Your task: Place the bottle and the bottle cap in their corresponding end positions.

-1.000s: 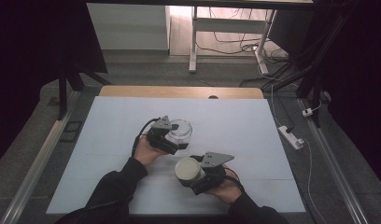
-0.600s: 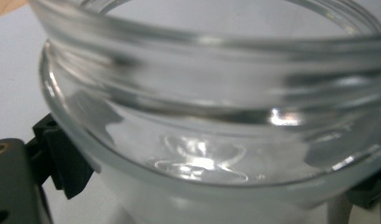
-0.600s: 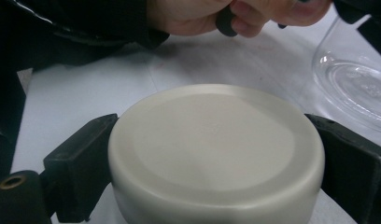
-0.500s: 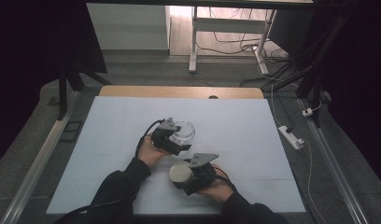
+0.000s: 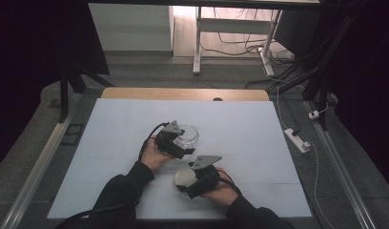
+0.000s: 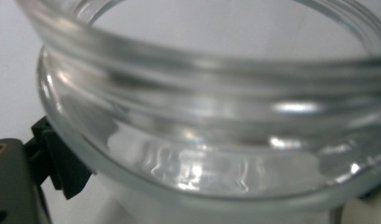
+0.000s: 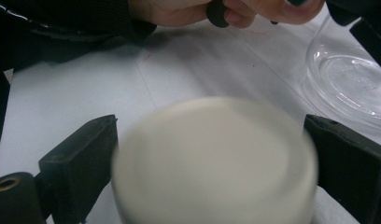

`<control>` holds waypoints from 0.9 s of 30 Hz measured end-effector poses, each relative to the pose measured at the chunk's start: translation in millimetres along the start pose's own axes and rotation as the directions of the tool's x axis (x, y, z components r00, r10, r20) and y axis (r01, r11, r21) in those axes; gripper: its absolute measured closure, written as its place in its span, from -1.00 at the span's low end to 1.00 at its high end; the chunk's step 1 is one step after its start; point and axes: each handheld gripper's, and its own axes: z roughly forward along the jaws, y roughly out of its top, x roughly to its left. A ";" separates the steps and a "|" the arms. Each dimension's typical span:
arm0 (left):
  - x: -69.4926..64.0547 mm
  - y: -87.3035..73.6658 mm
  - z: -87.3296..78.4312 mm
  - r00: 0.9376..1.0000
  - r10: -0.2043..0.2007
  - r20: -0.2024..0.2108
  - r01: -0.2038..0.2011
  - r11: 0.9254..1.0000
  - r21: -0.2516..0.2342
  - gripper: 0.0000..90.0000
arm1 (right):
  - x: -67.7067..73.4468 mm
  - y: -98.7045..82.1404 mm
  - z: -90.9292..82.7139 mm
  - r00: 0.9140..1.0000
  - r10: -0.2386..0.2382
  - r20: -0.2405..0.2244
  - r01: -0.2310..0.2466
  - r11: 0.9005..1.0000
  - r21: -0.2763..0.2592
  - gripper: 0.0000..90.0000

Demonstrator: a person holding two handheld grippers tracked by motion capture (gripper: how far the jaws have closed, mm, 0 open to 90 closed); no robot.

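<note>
A clear glass jar with no lid stands on the white table, and my left gripper is shut on it. In the left gripper view the jar's threaded rim looms very close, with my left gripper clamped low on its wall, one black jaw at each side. My right gripper is shut on a round white lid just in front of the jar. Seen from the right gripper view, the lid sits blurred between the jaws of my right gripper, with the jar at the far right.
The person's other hand crosses the top of the right gripper view. A wooden strip borders the table's far edge. Beyond it stand desk legs and floor cables; a power strip lies off the right edge.
My right gripper has shifted a little to the left with the lid in it, ending closer to the jar. The left gripper and jar have barely moved.
</note>
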 end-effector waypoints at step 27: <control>-1.6 0.6 -17.6 1.000 0.018 0.023 -0.015 0.995 -0.095 -1.00 | 0.1 5.0 -11.2 1.000 0.006 0.011 -0.005 0.998 -0.059 -0.98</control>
